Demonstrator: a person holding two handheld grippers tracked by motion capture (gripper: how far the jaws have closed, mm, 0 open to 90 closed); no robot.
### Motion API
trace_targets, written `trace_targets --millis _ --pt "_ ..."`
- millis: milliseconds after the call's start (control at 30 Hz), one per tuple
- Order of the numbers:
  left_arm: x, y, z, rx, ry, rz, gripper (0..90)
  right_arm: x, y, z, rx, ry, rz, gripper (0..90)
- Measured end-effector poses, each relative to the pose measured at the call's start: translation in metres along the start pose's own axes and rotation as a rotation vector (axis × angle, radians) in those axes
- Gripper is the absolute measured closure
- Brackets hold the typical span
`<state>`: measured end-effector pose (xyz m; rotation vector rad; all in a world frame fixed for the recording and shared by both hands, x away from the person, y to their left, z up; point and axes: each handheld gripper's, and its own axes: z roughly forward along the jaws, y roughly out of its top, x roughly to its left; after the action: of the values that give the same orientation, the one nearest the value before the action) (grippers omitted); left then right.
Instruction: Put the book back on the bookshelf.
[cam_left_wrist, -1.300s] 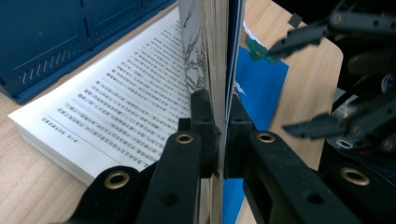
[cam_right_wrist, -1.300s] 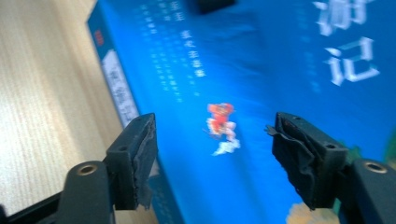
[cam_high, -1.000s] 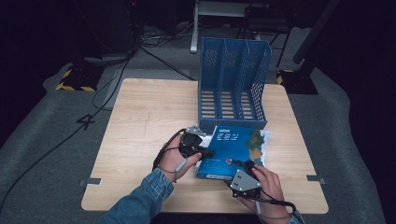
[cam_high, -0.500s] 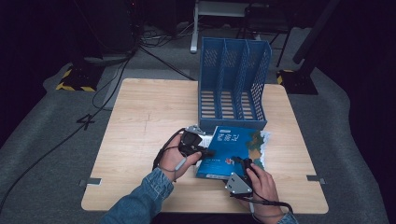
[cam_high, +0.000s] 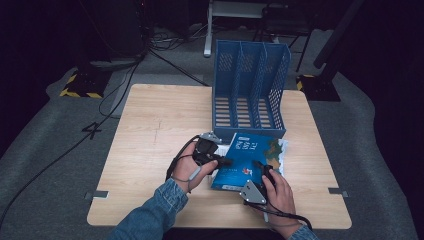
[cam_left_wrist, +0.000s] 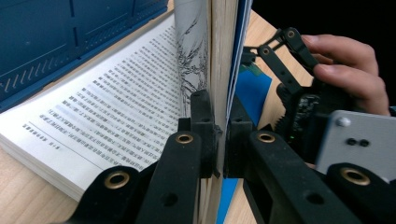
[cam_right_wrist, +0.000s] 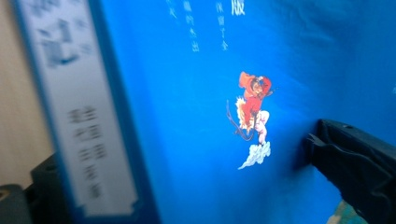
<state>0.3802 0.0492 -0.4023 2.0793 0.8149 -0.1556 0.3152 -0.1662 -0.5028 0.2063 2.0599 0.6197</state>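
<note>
Book (cam_high: 247, 160) lies open on the table (cam_high: 150, 130) before the blue file rack (cam_high: 250, 85); left gripper (cam_left_wrist: 219, 149) pinches its cover and front pages, right gripper (cam_high: 264, 172), jaws just spread, straddles the spine. Next: clamp, then lift toward a slot.

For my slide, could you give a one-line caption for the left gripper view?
Left gripper shut on the blue book's cover and front pages, held upright above the open text page.

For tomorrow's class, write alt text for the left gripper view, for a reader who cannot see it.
The left tool, its black jaws shut, pinches the lifted blue cover and front pages of an open paperback book lying on the pale wooden table. Beyond, a hand holds the right tool.
</note>
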Motion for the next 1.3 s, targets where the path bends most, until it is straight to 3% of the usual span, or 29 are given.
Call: trace_targets --millis 100,400,600,767,933,1000,1033,1200,1233,1300 --pt "0.0 0.0 0.001 0.004 0.002 0.0 85.8 0.002 -0.002 0.005 0.009 -0.022 -0.02 1.7" --pt "0.003 -0.003 0.004 -0.018 0.004 -0.018 85.4 -0.002 -0.004 0.013 -0.023 -0.029 0.007 0.5" --pt "0.002 -0.005 0.007 -0.034 0.012 -0.019 84.3 0.002 -0.01 0.019 -0.107 -0.071 0.024 0.7" --pt "0.002 -0.007 0.007 -0.052 0.023 -0.018 82.0 0.006 -0.007 0.022 -0.113 -0.105 0.016 0.6" --pt "0.008 -0.01 0.008 -0.102 0.013 -0.029 74.2 0.003 -0.005 0.025 -0.094 -0.089 0.035 0.9" --pt "0.009 -0.011 0.007 -0.116 0.02 -0.028 70.0 0.001 -0.004 0.027 -0.085 -0.068 0.033 2.8" --pt "0.011 -0.012 0.006 -0.145 0.054 -0.024 68.2 -0.001 -0.003 0.027 -0.08 -0.055 0.024 5.3" --pt "0.019 -0.017 0.008 -0.173 0.071 -0.044 65.5 -0.002 0.0 0.028 -0.063 -0.039 0.006 7.6" --pt "0.023 -0.019 0.008 -0.178 0.07 -0.066 64.2 -0.001 0.002 0.028 -0.053 -0.028 -0.001 11.7" --pt "0.025 -0.02 0.008 -0.182 0.075 -0.07 60.7 -0.001 0.003 0.028 -0.053 -0.027 -0.01 13.4"
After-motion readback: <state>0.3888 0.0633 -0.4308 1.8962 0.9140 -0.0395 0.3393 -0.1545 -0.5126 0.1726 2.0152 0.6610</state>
